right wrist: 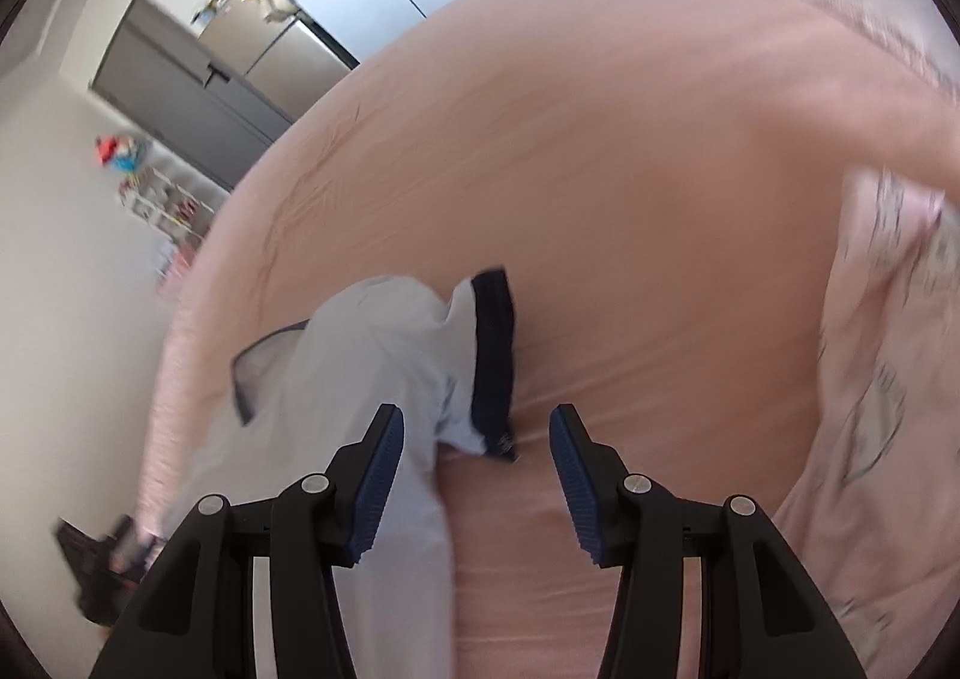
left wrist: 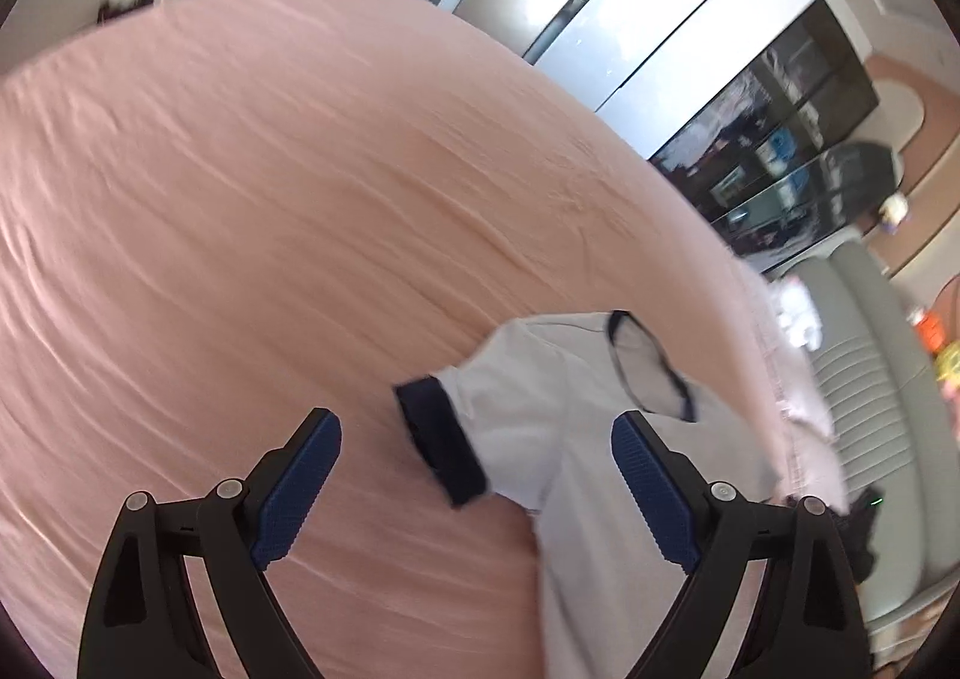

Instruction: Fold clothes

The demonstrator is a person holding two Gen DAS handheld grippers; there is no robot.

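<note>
Jaws spread above shirt [left wrist: 540, 427] near bed [left wrist: 240, 199] edge.

A bed with a pink sheet [left wrist: 270, 187] carries a white shirt [left wrist: 558, 427] and, it seems, a rumpled blanket [right wrist: 888, 379].

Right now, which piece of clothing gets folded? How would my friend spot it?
Find the big pink bed sheet. Near its edge lies a white shirt, the only garment there. Its dark navy sleeve cuff and navy-trimmed neck set it apart from the plain pink cloth.

No legible text or labels.
</note>
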